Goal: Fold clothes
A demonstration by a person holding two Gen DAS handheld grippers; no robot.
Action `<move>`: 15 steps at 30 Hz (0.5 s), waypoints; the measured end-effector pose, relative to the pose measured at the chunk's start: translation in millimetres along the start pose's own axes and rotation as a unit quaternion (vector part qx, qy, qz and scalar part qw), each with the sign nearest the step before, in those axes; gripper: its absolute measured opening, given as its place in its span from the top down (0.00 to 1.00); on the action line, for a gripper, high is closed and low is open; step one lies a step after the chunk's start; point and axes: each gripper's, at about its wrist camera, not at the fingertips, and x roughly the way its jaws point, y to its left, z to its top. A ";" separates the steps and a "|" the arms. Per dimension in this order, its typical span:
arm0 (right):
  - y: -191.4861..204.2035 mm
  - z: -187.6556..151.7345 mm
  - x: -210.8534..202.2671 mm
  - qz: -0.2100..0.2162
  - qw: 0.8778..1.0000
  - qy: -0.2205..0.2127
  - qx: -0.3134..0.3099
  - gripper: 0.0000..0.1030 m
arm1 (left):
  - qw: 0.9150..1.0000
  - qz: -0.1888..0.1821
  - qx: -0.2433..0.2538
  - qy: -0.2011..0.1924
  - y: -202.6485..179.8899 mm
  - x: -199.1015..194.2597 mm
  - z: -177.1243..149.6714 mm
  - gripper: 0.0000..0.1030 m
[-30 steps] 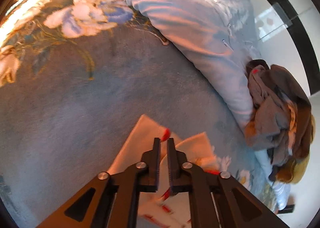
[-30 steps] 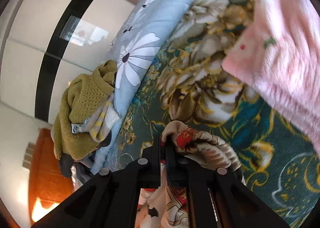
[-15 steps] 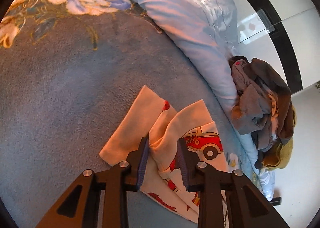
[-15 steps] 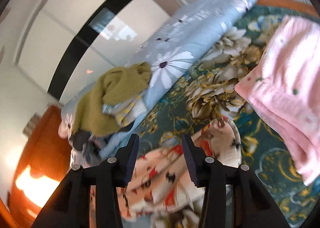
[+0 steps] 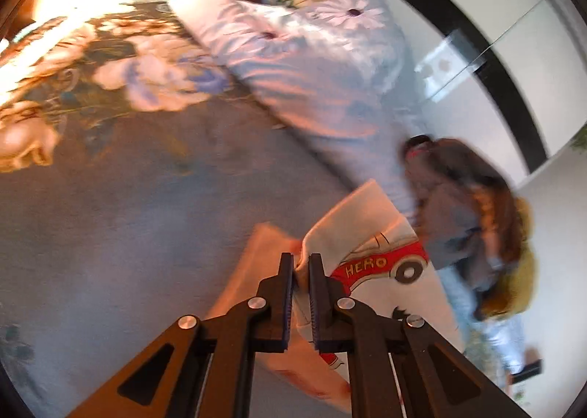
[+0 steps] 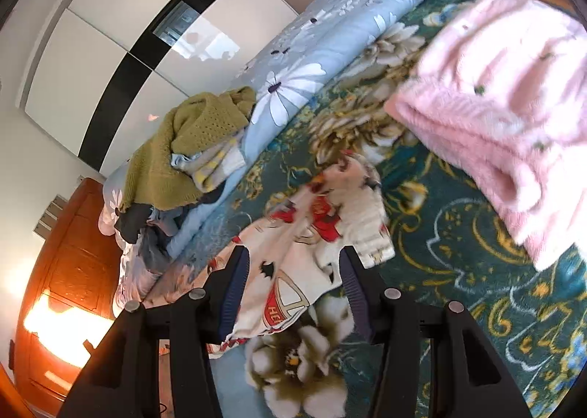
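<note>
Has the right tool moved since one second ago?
Yes. The right tool let go of the printed garment and drew back: the pink blanket and the bed now show farther ahead of its open jaws.

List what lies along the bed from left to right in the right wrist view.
Olive knitted sweater on the clothes pile → blue daisy-print quilt → cream cartoon-print garment, lying between the right gripper's open fingers → pink fluffy blanket.
</note>
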 end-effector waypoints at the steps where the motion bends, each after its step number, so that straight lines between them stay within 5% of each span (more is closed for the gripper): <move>1: -2.1 -1.9 1.9 -0.001 1.000 0.004 0.002 0.49 | 1.000 0.001 -0.013 0.015 9.4 7.0 -3.3 0.91; 10: -10.9 -10.0 8.2 -0.008 1.000 0.017 0.003 0.49 | 1.000 0.006 -0.007 0.026 15.0 4.0 -12.1 0.88; 15: -31.2 -12.6 -1.2 -0.013 0.999 0.007 0.030 0.41 | 0.999 -0.011 -0.051 0.015 27.7 -11.9 -26.3 0.69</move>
